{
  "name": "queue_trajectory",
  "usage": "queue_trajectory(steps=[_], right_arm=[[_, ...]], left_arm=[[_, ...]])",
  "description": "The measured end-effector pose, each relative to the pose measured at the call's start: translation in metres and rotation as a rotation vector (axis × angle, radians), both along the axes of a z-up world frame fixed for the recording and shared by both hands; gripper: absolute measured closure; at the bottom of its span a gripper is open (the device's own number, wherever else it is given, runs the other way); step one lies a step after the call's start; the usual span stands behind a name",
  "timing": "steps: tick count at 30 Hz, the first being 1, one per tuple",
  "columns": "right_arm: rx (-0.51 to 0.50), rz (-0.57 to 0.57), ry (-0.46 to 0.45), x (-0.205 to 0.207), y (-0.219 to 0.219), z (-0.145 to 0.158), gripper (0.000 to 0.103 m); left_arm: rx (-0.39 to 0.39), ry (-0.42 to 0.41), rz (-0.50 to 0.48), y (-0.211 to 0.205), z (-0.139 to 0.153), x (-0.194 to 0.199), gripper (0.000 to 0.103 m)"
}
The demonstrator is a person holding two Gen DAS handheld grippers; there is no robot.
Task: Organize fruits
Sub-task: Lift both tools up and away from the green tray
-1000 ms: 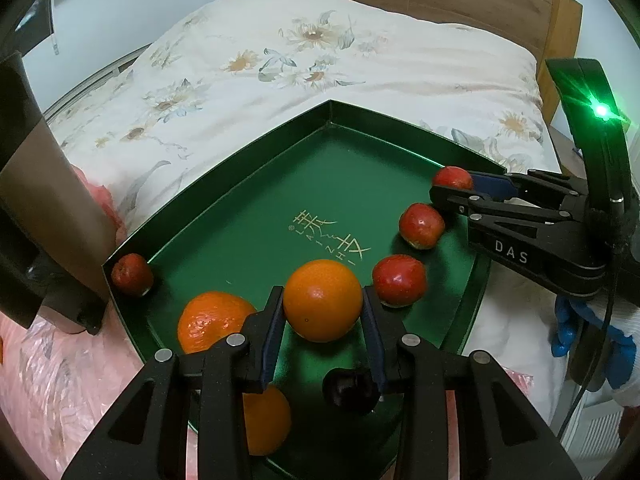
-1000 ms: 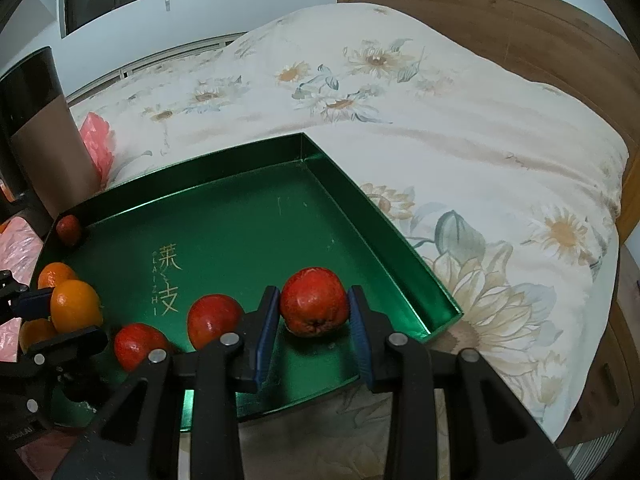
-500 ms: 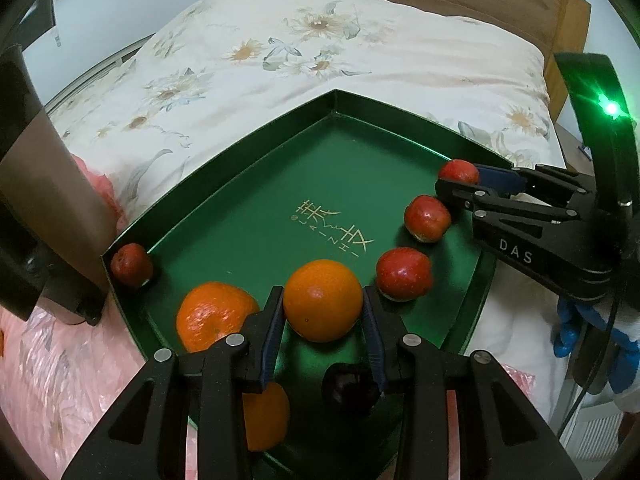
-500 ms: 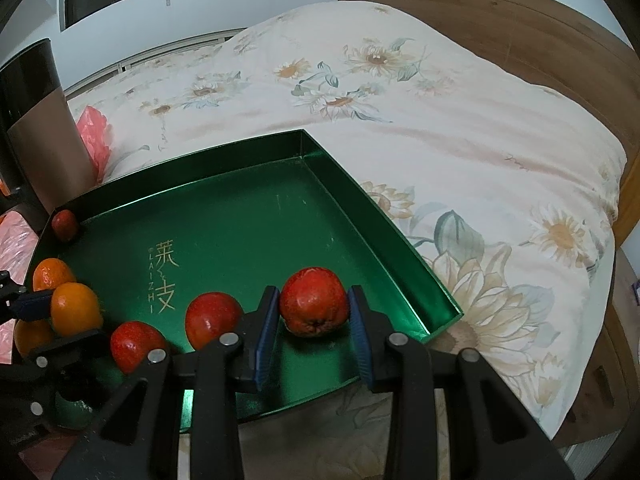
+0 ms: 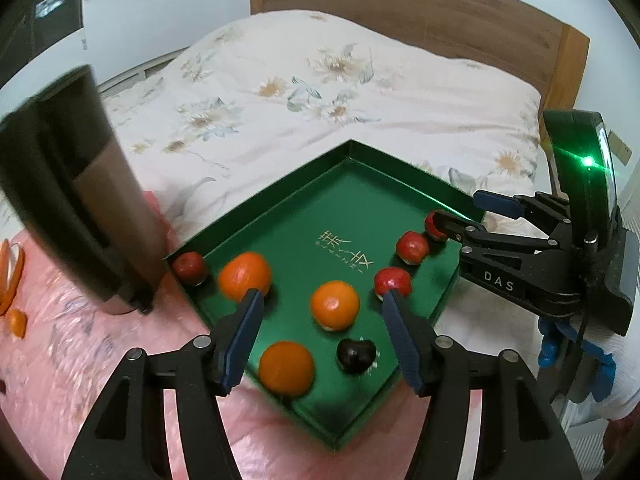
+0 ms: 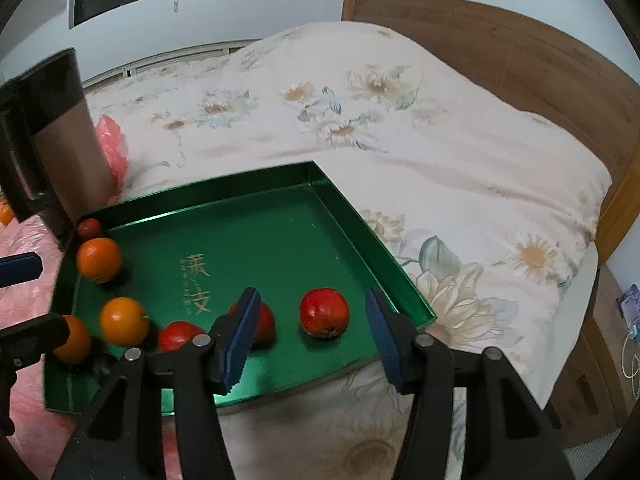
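A green tray (image 5: pixel 288 208) (image 6: pixel 248 216) lies on the bed and holds the fruit. Three oranges sit at its left side; the middle orange (image 5: pixel 335 305) (image 6: pixel 124 321) rests loose on the tray floor between my left gripper's (image 5: pixel 322 304) open fingers. A dark fruit (image 5: pixel 356 355) lies near the front. Three red fruits line the right side; the rightmost red fruit (image 6: pixel 324 313) (image 5: pixel 434 226) sits loose between my right gripper's (image 6: pixel 312 312) open fingers. A small red fruit (image 5: pixel 190 268) is in the left corner.
A dark cylinder (image 5: pixel 76 200) stands just left of the tray. Orange peel (image 5: pixel 12 280) lies on the pink plastic sheet (image 5: pixel 80 360). The floral quilt (image 6: pixel 400 140) stretches behind, with a wooden headboard (image 6: pixel 500 56) beyond.
Both grippers have opened and pulled back and up. The orange and the red fruit they held now rest on the tray floor.
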State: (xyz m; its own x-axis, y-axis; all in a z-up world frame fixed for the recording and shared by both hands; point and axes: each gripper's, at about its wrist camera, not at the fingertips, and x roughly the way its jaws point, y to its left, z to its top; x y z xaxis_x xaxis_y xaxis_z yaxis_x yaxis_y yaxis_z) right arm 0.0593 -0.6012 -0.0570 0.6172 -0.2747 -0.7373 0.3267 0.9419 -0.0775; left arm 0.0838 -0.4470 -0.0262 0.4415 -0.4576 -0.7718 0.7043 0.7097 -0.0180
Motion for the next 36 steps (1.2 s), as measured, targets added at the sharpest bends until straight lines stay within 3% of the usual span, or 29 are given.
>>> queue_trajectory(steps=[12, 20, 31, 36], right_arm=[[0.008, 0.070, -0.046, -0.033, 0.058, 0.039, 0.017], [0.030, 0.116, -0.046, -0.051, 0.100, 0.043, 0.016], [0.051, 0.179, -0.045, -0.064, 0.149, 0.049, 0.015], [0.048, 0.222, -0.048, -0.065, 0.174, 0.054, 0.008]], left_arm=[[0.005, -0.034, 0.104, 0.071, 0.027, -0.029, 0.044], [-0.011, -0.044, 0.170, 0.110, 0.034, -0.045, 0.030], [-0.026, -0.070, 0.260, 0.162, 0.042, -0.059, 0.030], [-0.025, -0.086, 0.314, 0.190, 0.042, -0.060, 0.030]])
